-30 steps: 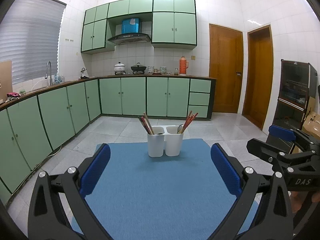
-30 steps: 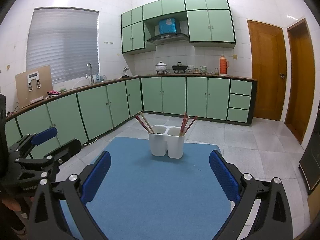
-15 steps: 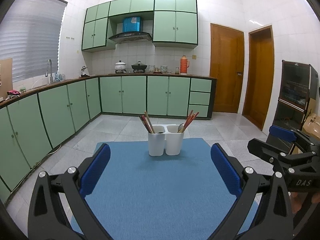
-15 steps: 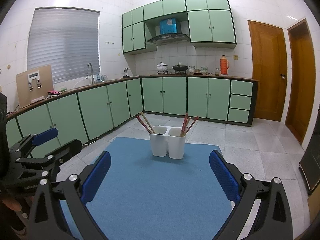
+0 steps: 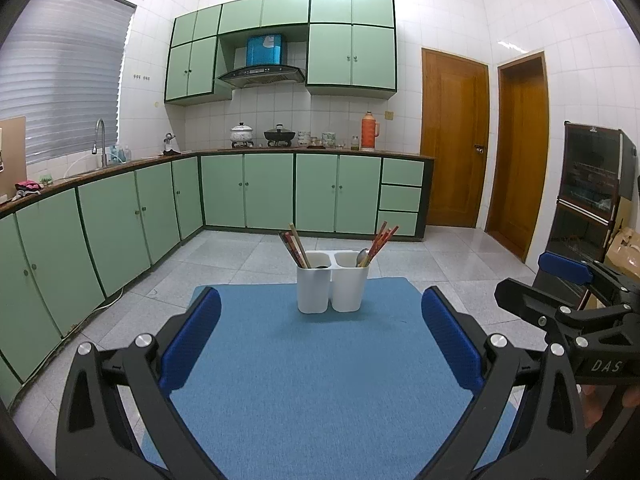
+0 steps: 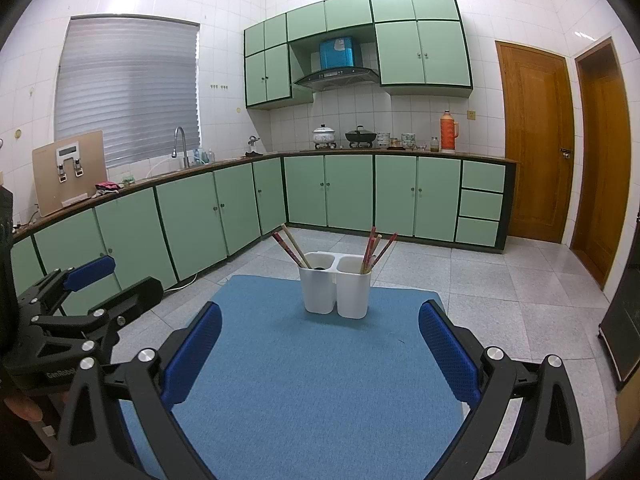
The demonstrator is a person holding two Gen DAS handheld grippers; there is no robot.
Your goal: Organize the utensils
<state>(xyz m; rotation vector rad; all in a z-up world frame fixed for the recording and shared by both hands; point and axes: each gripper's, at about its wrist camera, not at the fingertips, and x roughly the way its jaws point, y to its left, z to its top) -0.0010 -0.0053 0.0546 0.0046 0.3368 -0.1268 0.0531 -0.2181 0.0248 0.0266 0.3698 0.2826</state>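
Both tools, left [image 5: 320,336] & right [image 6: 320,340], hung wide apart w/ nothing held, low in frame, while holder [image 5: 332,282] at frame centre on bench [image 5: 312,380] had chopsticks [image 5: 295,249] both sides, spoon [image 5: 362,257] right: sorted or unsorted, couldn't tell.

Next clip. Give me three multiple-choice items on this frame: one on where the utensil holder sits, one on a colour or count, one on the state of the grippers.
1. Where does the white utensil holder stand?
A. on the blue mat
B. on the kitchen counter
C. on the floor tiles

2. How many compartments does the holder have?
A. one
B. two
C. four

3. What state is the left hand-held gripper in?
A. shut on a spoon
B. shut on chopsticks
C. open, holding nothing

Answers: 1 A, its base rests on the mat's far part. 2 B, two cups side by side. 3 C, its blue pads stand wide apart; the right hand-held gripper likewise.
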